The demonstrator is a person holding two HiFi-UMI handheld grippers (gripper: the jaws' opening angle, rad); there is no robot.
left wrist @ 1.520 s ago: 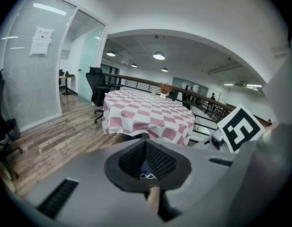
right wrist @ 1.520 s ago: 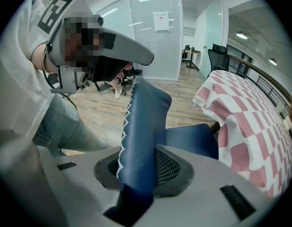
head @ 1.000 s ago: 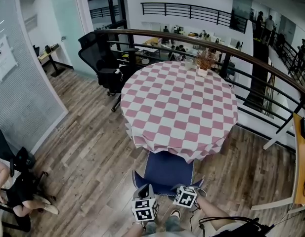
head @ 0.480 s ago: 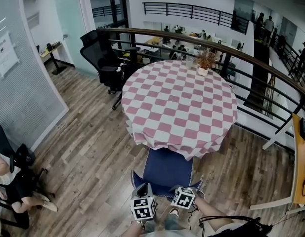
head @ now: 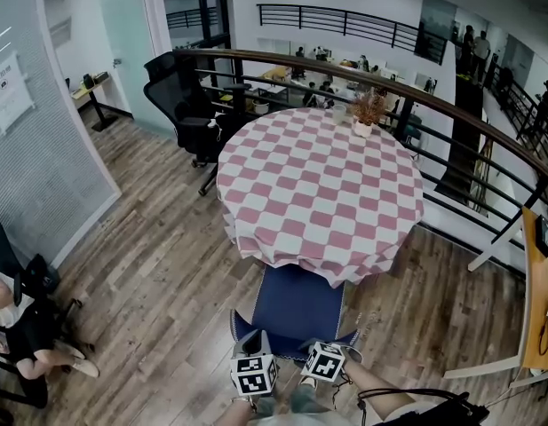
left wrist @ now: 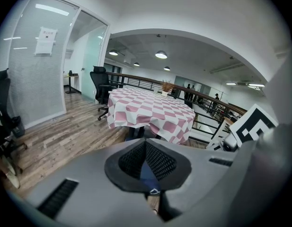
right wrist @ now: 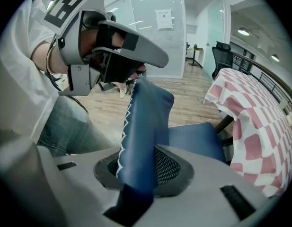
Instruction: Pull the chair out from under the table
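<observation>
Left gripper, right gripper both clamp blue chair backrest; checkered table, wood-plank floor, curved railing beyond.

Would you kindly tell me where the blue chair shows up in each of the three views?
Head view: blue chair bottom centre, at the pink-checked table's near edge.
Left gripper view: blue sliver, bottom centre.
Right gripper view: centre, backrest foremost.
Shared landmark: the pink-checked table.
</observation>
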